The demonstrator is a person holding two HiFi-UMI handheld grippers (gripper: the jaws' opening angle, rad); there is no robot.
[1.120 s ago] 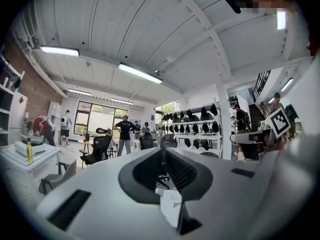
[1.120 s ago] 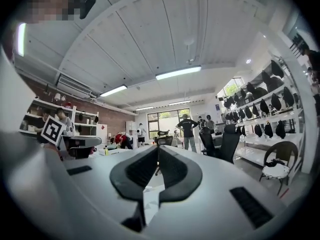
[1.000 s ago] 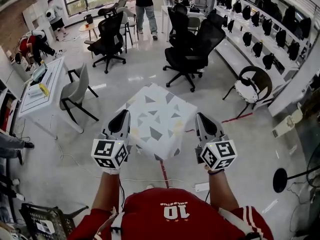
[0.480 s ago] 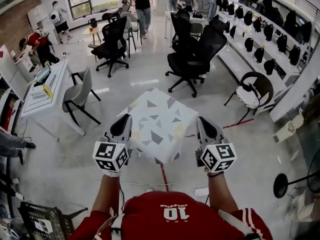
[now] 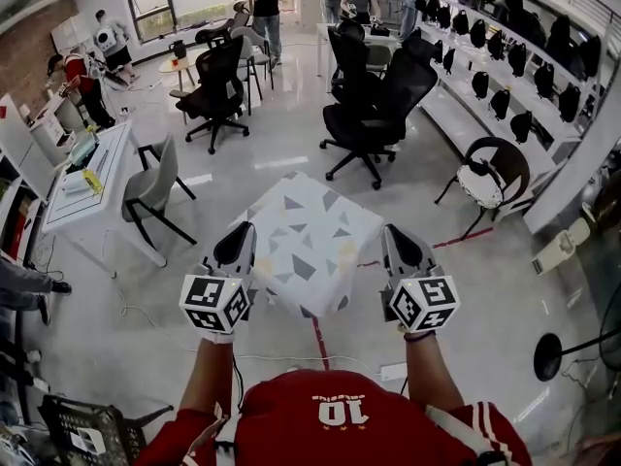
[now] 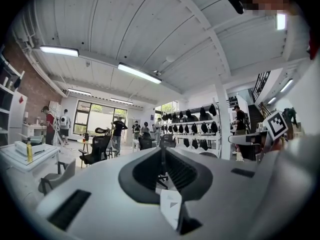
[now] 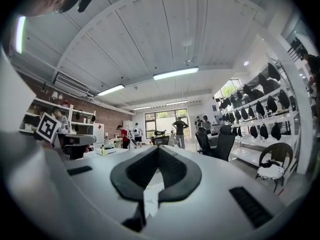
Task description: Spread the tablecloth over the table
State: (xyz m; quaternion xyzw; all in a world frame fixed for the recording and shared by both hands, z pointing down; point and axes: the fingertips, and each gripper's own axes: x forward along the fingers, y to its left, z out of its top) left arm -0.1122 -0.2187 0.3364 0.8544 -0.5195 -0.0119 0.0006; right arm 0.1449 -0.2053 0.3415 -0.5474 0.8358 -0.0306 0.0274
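Currently, both claws remain where they were one second earlier; only the head view has shifted slightly, and the people in the background have moved. Left claw [image 5: 237, 243]: clenched on the near left corner of the tablecloth [image 5: 309, 241]. Right claw [image 5: 399, 243]: clenched on the near right corner. The tablecloth spans between them above the floor; what lies beneath is hidden. The red shirt [image 5: 340, 425] reads "10". Black chairs [image 5: 374, 105] stand beyond; a white worktop [image 5: 109, 158] stands at left.
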